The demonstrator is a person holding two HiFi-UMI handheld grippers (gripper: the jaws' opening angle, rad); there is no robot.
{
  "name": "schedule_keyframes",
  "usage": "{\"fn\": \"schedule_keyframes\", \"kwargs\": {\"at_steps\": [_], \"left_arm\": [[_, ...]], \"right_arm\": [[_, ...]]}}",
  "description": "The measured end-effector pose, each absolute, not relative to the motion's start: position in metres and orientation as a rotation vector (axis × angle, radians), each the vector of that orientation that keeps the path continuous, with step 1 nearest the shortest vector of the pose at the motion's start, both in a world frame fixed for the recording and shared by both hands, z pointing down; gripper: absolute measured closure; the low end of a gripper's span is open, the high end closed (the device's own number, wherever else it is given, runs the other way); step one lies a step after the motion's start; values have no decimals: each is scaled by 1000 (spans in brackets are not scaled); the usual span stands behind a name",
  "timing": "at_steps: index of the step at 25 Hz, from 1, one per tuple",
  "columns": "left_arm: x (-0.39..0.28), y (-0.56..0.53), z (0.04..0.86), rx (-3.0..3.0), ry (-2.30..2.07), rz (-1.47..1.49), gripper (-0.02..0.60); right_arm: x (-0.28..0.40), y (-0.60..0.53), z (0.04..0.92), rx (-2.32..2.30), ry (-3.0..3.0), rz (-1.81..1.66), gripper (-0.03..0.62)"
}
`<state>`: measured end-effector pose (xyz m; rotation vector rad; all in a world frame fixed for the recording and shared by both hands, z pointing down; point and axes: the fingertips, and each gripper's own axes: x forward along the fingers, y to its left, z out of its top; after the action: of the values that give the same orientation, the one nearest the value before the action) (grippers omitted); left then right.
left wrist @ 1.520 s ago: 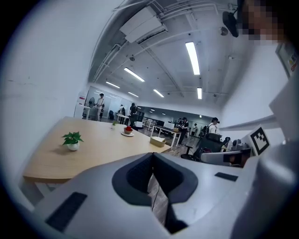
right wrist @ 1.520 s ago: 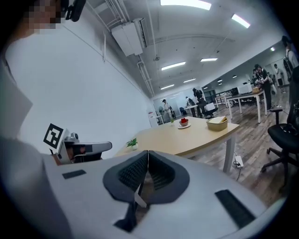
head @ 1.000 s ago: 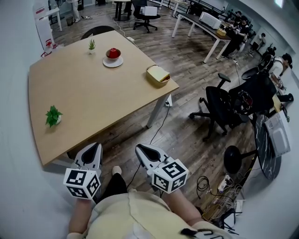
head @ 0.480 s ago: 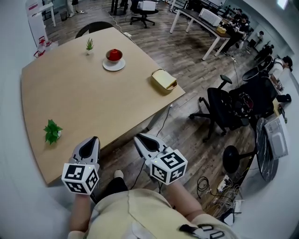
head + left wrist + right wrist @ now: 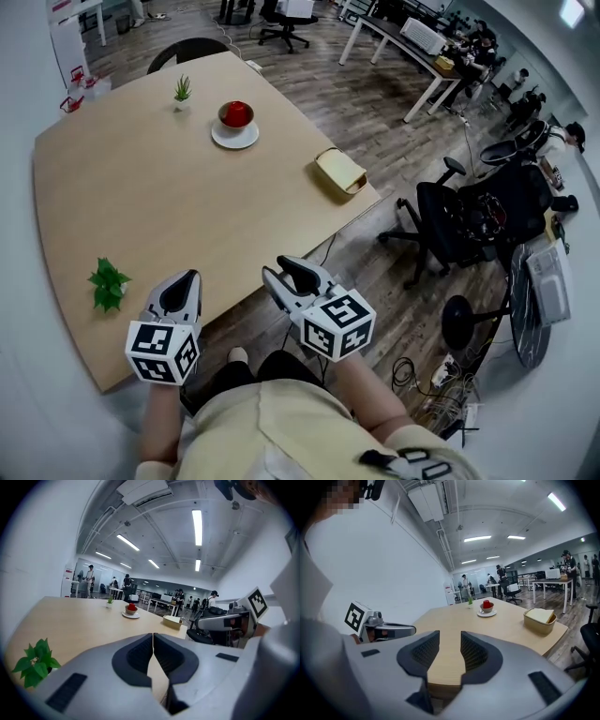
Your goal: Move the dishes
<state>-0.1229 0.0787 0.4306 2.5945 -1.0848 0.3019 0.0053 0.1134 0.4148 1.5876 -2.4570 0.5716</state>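
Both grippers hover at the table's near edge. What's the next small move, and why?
Probably carry the right gripper forward over the table toward the tan dish at the right edge. Its jaws have just been opening with nothing between them, and that dish looks nearest to it. The left gripper is shut, and both are far short of any dish.

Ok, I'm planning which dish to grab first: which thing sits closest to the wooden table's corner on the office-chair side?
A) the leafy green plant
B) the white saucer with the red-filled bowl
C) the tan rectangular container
C: the tan rectangular container sits right at that corner of the light wooden table, while the white saucer stands further in from the edge.
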Motion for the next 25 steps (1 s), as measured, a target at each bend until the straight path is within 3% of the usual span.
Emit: {"fn": "schedule_keyframes", "kwargs": {"at_steps": [10, 25], "left_arm": [[-119, 40, 442, 2560, -1164, 353, 565], [-77, -89, 436, 2444, -1362, 286, 565]], "right_arm": [[23, 37, 421, 1529, -2480, 572, 401], [71, -130, 414, 1369, -2523, 398, 395]]}}
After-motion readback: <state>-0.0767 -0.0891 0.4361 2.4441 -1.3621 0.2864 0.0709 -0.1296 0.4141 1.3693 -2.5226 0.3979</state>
